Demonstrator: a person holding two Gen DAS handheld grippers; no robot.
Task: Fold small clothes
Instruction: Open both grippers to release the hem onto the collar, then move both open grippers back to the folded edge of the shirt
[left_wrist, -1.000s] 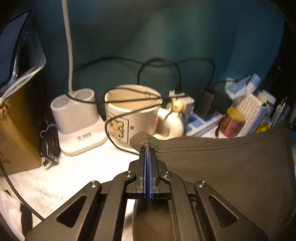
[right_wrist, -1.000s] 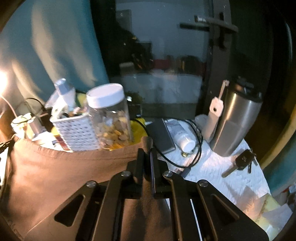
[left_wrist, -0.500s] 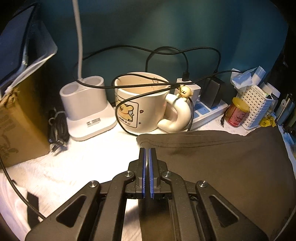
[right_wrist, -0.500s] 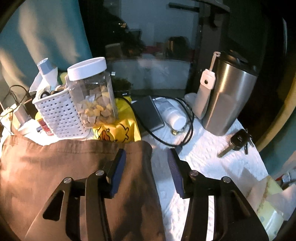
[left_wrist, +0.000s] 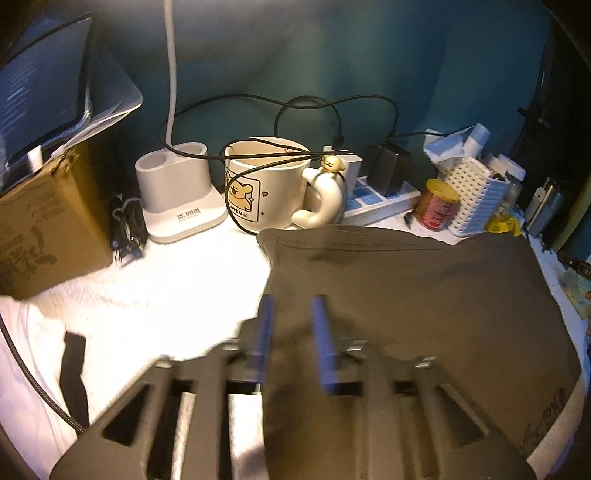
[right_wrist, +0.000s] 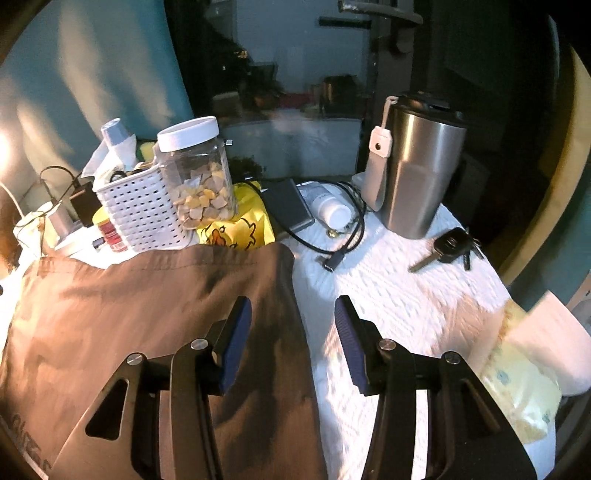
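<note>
Shirt (left_wrist: 406, 295): light, limp brown cloth, flat on tabletop (right_wrist: 388, 295). Both hand-held grippers (left (left_wrist: 291, 325) just opening, right (right_wrist: 291, 325)) parted, holding nothing. Pinch hem corners.

A home desk (cluttered): mug (left_wrist: 266, 184), power strip (left_wrist: 380, 192), keys (right_wrist: 448, 249).

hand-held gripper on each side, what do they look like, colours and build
Both look alike. The right hand-held gripper has two black, angular linkage arms with triangular cut-outs and silver pivot bolts; each finger carries a ribbed blue pad on its inner face. The left hand-held gripper shows the same black frame and blue pads, blurred. No cables, markings, hands or sleeves are visible on either.
</note>
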